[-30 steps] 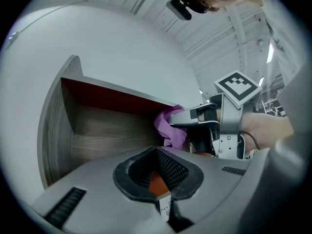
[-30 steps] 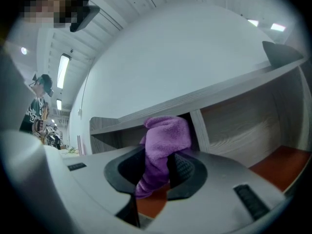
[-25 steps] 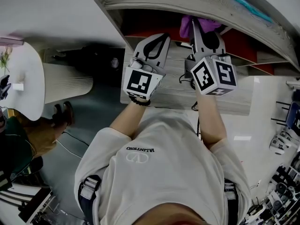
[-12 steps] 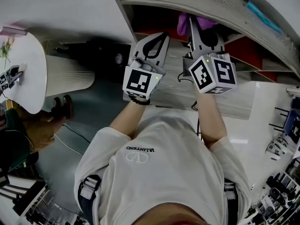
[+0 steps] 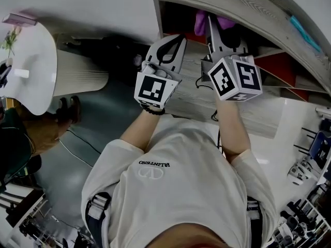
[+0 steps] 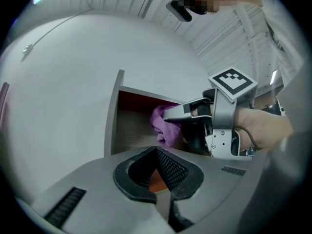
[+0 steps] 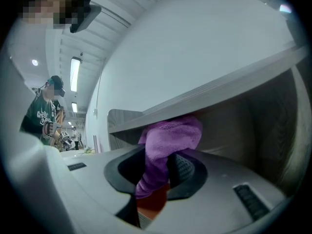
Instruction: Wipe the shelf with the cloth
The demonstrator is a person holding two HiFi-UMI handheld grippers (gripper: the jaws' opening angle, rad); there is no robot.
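Seen from above, the right gripper (image 5: 221,32) hides most of the cloth (image 5: 201,21)

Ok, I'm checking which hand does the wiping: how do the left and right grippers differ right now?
The right gripper is shut on the purple cloth; the left gripper is shut on nothing. The right gripper reaches into the shelf opening, while the left gripper sits further back, near its left edge. Both point towards the shelf.

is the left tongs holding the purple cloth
No, the left tongs are closed on nothing, while the purple cloth is pinched in the right tongs.
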